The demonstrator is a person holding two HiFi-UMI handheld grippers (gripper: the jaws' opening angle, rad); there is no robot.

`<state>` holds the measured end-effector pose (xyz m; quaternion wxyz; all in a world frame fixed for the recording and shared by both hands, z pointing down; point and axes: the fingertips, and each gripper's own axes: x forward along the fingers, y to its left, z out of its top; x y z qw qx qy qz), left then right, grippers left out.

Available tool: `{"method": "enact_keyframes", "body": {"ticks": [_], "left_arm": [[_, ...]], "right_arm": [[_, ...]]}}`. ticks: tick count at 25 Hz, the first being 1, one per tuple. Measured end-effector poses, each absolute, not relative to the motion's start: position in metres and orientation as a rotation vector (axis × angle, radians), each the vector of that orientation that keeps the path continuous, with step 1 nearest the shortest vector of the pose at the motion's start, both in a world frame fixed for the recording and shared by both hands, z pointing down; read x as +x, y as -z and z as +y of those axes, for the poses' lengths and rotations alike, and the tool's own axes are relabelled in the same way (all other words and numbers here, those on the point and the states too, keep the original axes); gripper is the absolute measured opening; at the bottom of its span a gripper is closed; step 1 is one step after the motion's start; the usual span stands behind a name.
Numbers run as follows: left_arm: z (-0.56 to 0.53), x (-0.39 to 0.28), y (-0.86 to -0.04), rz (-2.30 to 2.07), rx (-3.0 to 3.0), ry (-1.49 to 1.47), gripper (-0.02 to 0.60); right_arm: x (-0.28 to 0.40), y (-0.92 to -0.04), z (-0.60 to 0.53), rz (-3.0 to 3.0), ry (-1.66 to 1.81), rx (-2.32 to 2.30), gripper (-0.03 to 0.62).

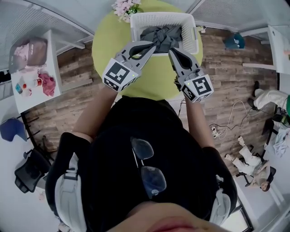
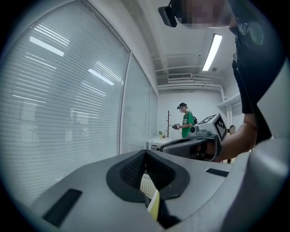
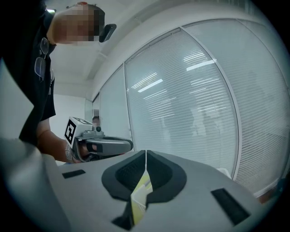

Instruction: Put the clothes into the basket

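Lime-green round table [image 1: 154, 77] bears a white lattice basket [image 1: 163, 18] of limp dark-grey clothes [image 1: 165, 38], probably best pinched at folds; left gripper [image 1: 153, 45] and right gripper [image 1: 172, 52] are closed, empty

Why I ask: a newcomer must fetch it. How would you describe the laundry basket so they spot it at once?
Find the round yellow-green table on the wood floor. At its far side stands a white rectangular plastic basket with perforated walls, holding dark grey clothes. Its only neighbour there is a bunch of pale pink flowers, so it's the sole container.
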<state>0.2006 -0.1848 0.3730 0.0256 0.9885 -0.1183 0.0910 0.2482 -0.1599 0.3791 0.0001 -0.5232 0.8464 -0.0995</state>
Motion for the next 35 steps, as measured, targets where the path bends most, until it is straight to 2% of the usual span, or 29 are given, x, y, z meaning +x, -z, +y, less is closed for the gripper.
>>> {"method": "enact_keyframes", "body": {"ticks": [35], "left_arm": [[-0.190, 0.189, -0.369, -0.376, 3.035, -0.177, 0.009]], "right_arm": [[0.226, -0.358, -0.166, 2.703, 0.211, -1.624, 0.025]]}}
